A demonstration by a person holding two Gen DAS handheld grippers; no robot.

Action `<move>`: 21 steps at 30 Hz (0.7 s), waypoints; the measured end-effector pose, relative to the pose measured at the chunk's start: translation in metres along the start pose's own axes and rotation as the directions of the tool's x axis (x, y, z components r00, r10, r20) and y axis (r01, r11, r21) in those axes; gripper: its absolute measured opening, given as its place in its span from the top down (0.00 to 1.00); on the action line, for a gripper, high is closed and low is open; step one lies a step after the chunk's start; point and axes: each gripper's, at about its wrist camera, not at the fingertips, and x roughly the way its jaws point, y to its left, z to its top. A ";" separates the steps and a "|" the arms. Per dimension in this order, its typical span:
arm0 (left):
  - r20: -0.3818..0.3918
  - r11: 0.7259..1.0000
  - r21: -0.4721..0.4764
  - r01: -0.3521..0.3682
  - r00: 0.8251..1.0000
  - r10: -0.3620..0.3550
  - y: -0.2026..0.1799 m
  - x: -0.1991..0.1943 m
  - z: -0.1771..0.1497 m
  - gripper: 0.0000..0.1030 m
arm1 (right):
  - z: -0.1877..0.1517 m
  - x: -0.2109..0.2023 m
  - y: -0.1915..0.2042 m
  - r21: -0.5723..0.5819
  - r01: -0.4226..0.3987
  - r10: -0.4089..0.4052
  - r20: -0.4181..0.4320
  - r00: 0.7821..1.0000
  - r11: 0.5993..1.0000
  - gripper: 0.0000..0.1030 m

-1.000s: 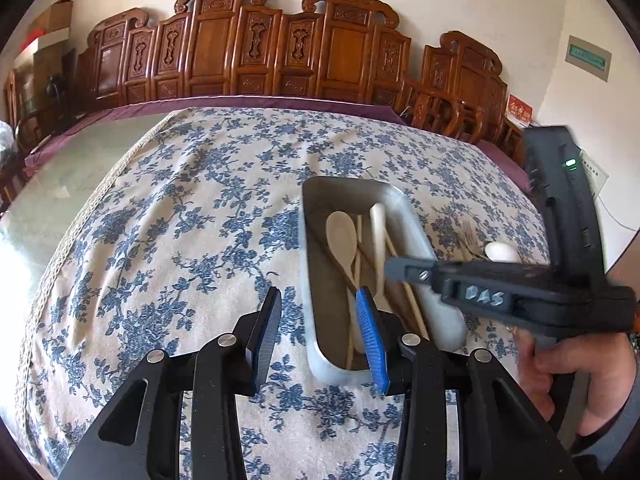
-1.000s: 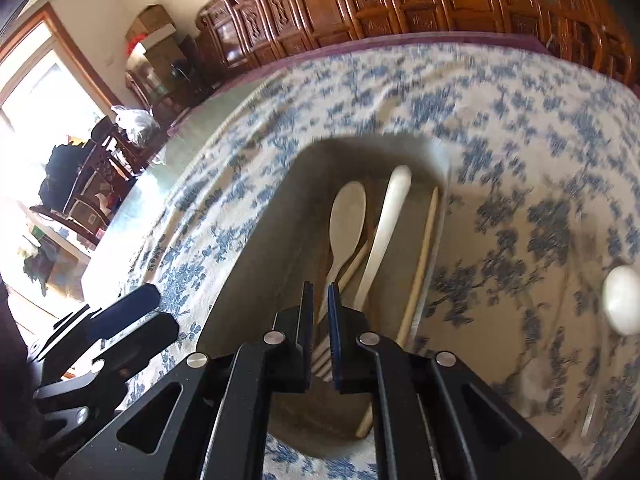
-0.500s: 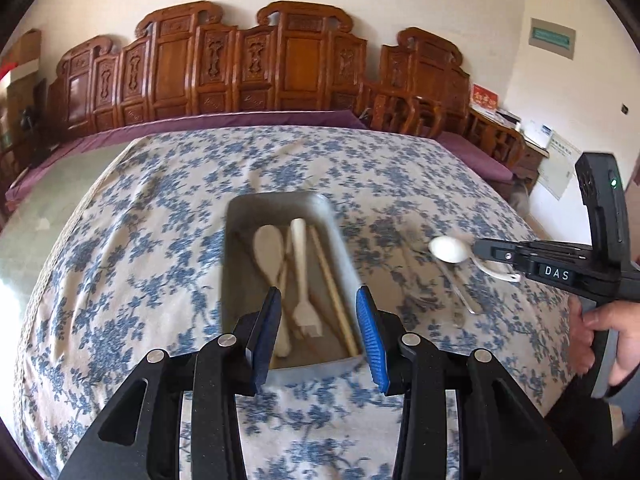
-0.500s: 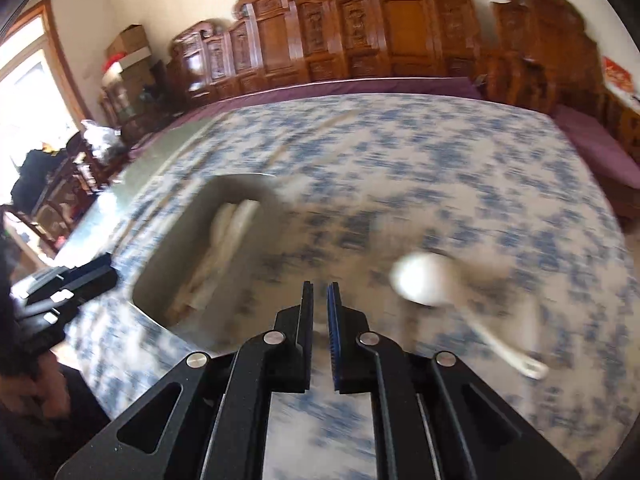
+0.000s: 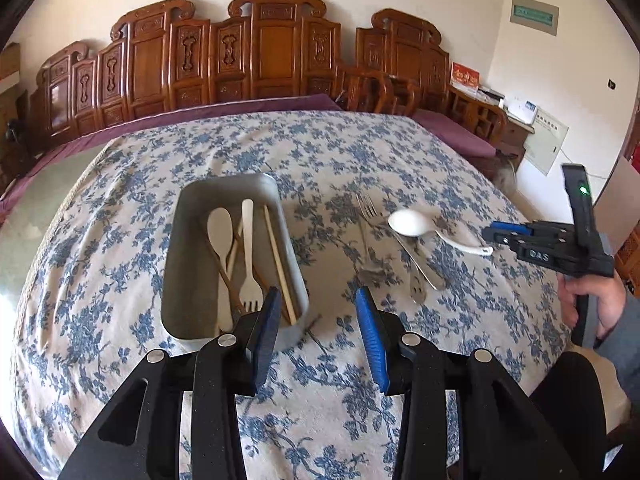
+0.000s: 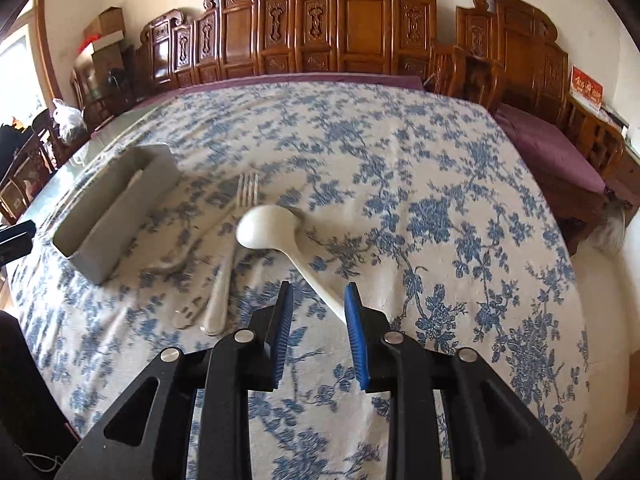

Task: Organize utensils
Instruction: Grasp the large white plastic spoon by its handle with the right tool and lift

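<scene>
Pickup of the white ladle spoon [image 6: 267, 227] is judged the step in hand, its handle end lined up between the parted jaws of the right hand-held gripper [image 6: 318, 304] on the table [image 6: 460, 208], right of the tray [image 5: 224, 184], so lowering and closing are called for, while the left hand-held gripper [image 5: 316, 312] is held apart and empty.

Tray [image 6: 116, 216] contents hidden; cutlery [image 6: 224, 280] blurred.
</scene>
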 end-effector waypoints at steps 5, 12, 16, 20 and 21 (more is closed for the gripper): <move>-0.027 1.000 0.018 0.006 1.000 -0.006 -0.011 0.007 -0.001 0.64 | 0.006 0.032 0.003 -0.033 -0.018 0.017 -0.052 0.999 0.999 0.72; -0.049 0.999 0.052 0.009 0.999 -0.007 -0.027 0.012 -0.002 0.64 | 0.018 0.066 0.017 -0.111 -0.007 -0.006 -0.120 0.993 0.994 0.72; -0.067 0.998 0.054 0.011 0.998 -0.007 -0.033 0.011 -0.010 0.64 | 0.019 0.074 0.019 -0.135 -0.001 -0.018 -0.137 0.990 0.991 0.72; -0.085 0.999 0.053 0.013 0.996 -0.009 -0.038 0.008 -0.017 0.64 | 0.016 0.072 0.012 -0.093 -0.007 -0.006 -0.146 0.989 0.996 0.87; -0.087 0.998 0.054 0.015 0.996 -0.010 -0.039 0.008 -0.017 0.64 | 0.014 0.069 0.008 -0.071 -0.018 0.007 -0.150 0.989 0.997 0.90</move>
